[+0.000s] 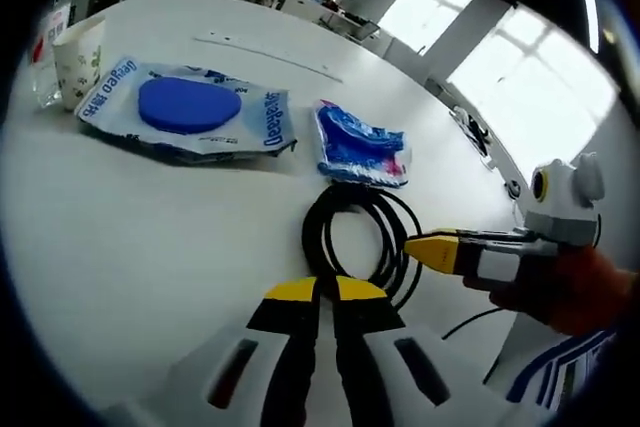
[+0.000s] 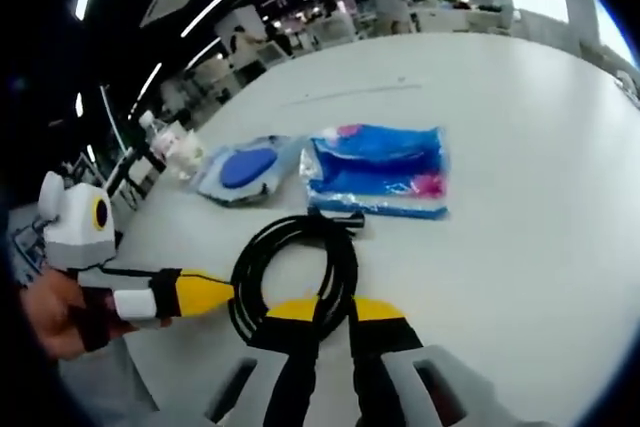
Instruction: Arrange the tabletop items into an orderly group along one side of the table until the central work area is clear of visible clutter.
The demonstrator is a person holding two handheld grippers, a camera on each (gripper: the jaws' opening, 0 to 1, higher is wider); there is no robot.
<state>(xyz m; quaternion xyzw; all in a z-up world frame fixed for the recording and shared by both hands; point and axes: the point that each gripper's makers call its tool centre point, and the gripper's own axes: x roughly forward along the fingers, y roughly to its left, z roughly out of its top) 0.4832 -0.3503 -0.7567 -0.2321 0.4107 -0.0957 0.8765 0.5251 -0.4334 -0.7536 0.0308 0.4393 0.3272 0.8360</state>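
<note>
I see my left gripper [image 1: 327,292] low in the left gripper view. Its two yellow tips are pressed close together, with just a thin gap. They pinch nothing. They sit right at the near edge of a black cable [image 1: 362,237] that lies in a coil on the white table [image 1: 150,247].

In the right gripper view, my right gripper [image 2: 330,313] is low too. Its yellow tips sit on each side of the near loop of the cable [image 2: 290,262]. The loop runs down between them. I cannot tell if they are squeezing it or just sitting around it.

Past the coil lies a small blue packet [image 1: 362,145] with a bit of pink on it. It is just beside the cable. To the left of it is a bigger flat bag [image 1: 185,112] with a blue round pad inside. Further left, near the table edge, stands a paper cup [image 1: 80,59], with something clear just beside it that I cannot make out.

In the right gripper view the blue packet [image 2: 380,169] is beyond the cable, and the bag [image 2: 245,169] is to its left.

Each gripper also shows in the other's view, held by a hand [image 1: 575,292].
</note>
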